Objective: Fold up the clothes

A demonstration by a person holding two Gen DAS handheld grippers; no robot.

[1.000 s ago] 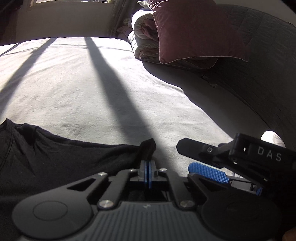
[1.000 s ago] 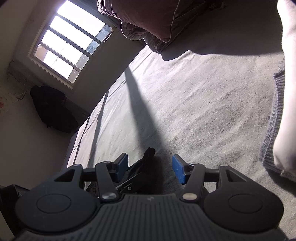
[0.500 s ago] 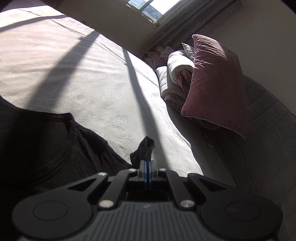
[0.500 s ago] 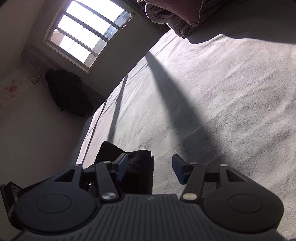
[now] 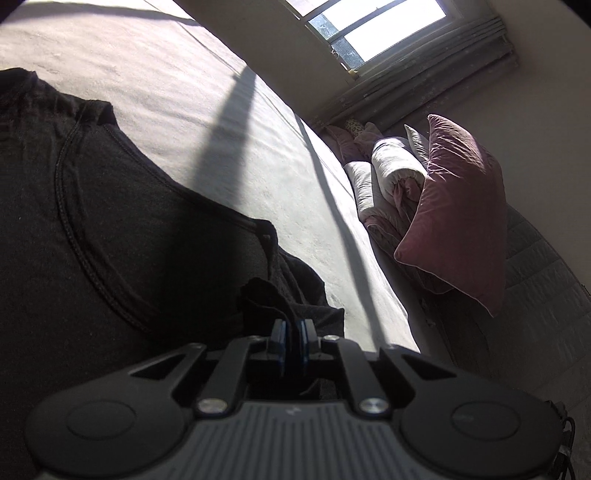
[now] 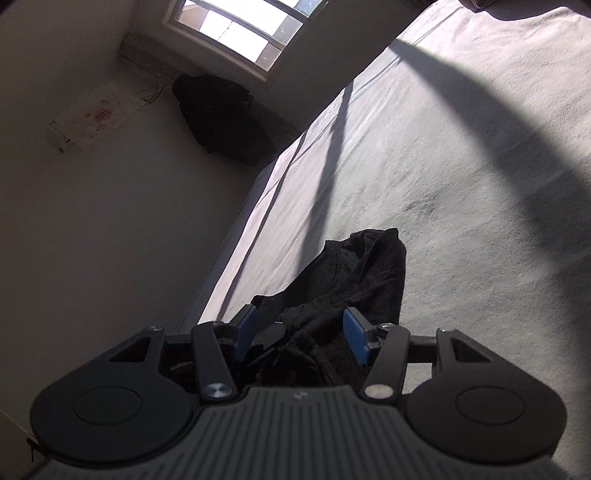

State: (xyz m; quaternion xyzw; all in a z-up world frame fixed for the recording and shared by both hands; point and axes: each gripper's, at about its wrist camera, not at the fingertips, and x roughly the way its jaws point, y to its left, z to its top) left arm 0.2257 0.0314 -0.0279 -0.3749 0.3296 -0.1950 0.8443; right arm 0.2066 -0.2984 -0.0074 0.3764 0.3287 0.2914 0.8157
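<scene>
One black knit T-shirt [image 5: 122,236] lies on the pale bed sheet [image 5: 280,173] near its edge. Left claw [image 5: 291,334] pinches a hem corner; right claw [image 6: 301,332] gapes. Fabric is light, limp: grip seams.

A wide bed with a pale grey sheet [image 6: 461,155] lies under a bright barred window [image 6: 236,26]. A dusty-pink velvet cushion [image 5: 461,206] leans on rolled white quilts [image 5: 391,173]. Plain beige walls [image 6: 92,221].
</scene>
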